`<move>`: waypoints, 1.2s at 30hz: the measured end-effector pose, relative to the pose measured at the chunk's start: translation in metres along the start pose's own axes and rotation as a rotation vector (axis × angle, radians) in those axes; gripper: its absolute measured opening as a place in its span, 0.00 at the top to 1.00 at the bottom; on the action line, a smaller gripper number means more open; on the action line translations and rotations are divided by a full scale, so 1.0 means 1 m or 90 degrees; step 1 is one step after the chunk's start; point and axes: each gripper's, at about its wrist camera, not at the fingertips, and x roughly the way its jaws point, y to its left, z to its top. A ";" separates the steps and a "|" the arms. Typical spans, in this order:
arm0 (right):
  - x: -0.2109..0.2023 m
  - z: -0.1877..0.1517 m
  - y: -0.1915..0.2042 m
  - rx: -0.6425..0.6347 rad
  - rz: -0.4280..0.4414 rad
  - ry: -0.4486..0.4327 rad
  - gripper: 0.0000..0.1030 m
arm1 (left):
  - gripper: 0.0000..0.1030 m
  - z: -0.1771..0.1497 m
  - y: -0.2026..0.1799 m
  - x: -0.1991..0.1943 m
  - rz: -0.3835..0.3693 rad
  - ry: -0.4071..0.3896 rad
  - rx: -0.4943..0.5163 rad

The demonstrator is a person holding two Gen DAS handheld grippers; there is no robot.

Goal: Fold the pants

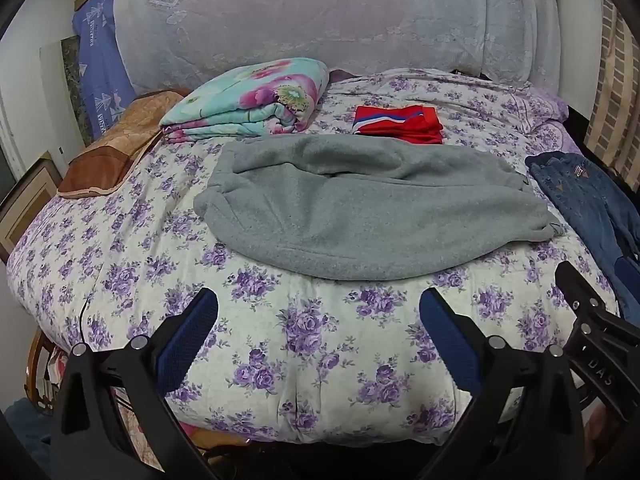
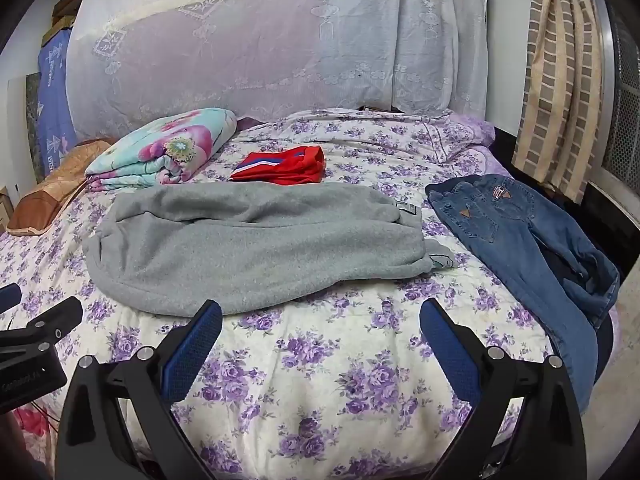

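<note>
Your left gripper [image 1: 318, 312] and right gripper [image 2: 320, 322] both hang released, holding nothing, above the purple-flowered bed quilt [image 1: 304, 344]. The grey fleece pants [image 2: 256, 240] lie doubled at twelve o'clock; pinch both ends' edges together and lift evenly.

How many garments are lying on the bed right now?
3: grey pants spread mid-bed, a folded red garment just behind them, and blue jeans at the bed's right edge, partly hanging off. More may be hidden beneath the jeans.
</note>
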 end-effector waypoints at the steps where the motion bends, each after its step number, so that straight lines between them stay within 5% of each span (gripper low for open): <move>1: 0.000 0.000 0.000 0.000 0.000 0.000 0.03 | 0.04 0.000 0.000 0.000 0.000 -0.001 -0.001; 36: -0.002 0.000 -0.002 0.003 0.002 -0.003 0.03 | 0.04 0.000 0.000 0.000 0.002 -0.005 0.001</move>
